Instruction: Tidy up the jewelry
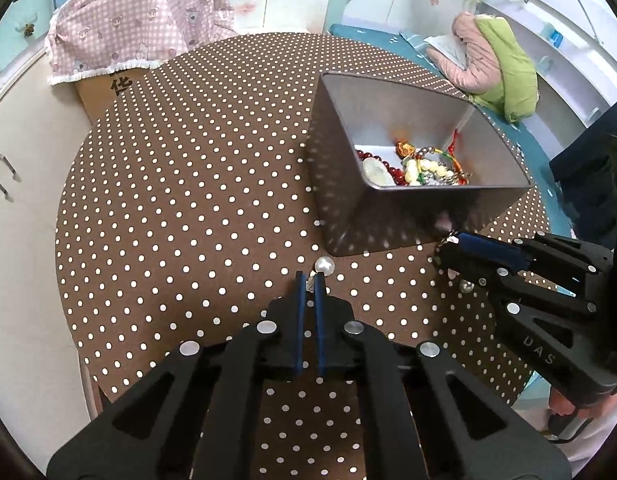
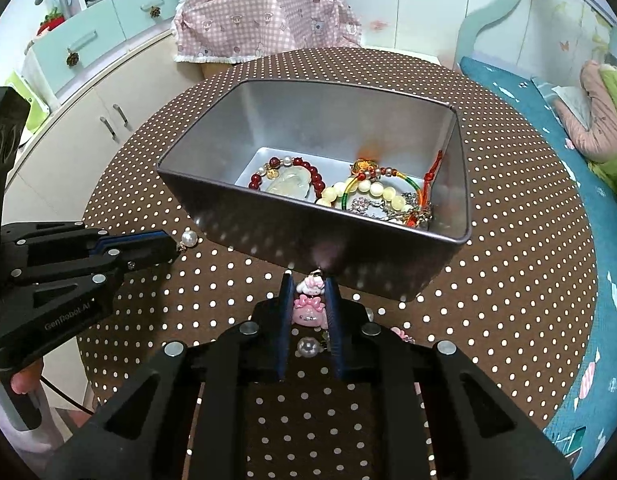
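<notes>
My left gripper [image 1: 310, 280] is shut on the small metal hook of a pearl earring [image 1: 324, 266], whose pearl sticks out just past the tips. The right wrist view shows that gripper [image 2: 175, 245] at the left with the pearl earring [image 2: 189, 238] at its tip. My right gripper [image 2: 308, 282] is shut on a pink-and-white charm piece [image 2: 309, 312]; a clear bead [image 2: 307, 347] lies further back between the fingers. Both grippers sit just in front of a grey metal tin [image 2: 308, 128] holding bead bracelets [image 2: 304, 178] and coloured cords. In the left wrist view the right gripper [image 1: 448, 246] is beside the tin [image 1: 388, 116].
The round table [image 1: 188, 200] has a brown cloth with white dots. A small pink flower piece [image 2: 400, 334] lies right of my right gripper. Behind stand a cardboard box under pink checked fabric [image 2: 264, 20] and white cupboards [image 2: 108, 120]. A blue bed [image 2: 612, 280] borders the right side.
</notes>
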`<state>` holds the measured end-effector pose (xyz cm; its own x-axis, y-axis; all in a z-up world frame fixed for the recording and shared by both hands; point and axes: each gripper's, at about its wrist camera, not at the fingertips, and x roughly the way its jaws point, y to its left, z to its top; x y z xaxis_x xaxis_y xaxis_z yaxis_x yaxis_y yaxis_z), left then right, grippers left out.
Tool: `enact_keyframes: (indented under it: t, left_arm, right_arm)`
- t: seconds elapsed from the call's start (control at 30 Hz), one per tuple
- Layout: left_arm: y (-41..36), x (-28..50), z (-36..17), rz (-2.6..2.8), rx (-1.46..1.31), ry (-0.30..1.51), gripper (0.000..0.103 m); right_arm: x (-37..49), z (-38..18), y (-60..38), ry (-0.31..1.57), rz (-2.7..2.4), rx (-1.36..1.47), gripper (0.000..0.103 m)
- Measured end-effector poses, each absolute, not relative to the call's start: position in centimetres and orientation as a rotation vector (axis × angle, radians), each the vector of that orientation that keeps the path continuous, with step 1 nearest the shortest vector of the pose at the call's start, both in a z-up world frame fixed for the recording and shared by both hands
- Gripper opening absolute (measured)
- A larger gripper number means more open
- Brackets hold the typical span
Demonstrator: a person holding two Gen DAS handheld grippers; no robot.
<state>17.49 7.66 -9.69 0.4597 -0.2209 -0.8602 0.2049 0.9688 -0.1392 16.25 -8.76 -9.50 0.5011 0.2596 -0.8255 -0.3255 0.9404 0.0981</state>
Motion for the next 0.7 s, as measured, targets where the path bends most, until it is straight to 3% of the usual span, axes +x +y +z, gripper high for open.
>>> enact_keyframes:
  t: [0.33,0.43,0.6,0.7]
  left_arm:
    - [7.5,17.7,-9.9,-0.270,-0.008,1.075,0.006]
    - [7.1,18.0,-10.2,-0.289,-0.003,1.068,0.013]
    - [6.7,18.1,-10.2,-0.292,0.007,1.076,0.014]
    - [6.5,17.7,-10.1,-0.296,0.011,1.071,0.028]
  right_arm:
    - [15.7,-9.0,-8.8,0.969,0.369,-0.070,0.015]
    - [15.7,-9.1,-8.6,0.974,0.373,-0.072,0.015]
    - [15.8,-9.1,-8.7,0.975,0.380,-0.070,0.015]
    - [16.1,-9.2,-8.9,0.980,0.376,-0.068,0.015]
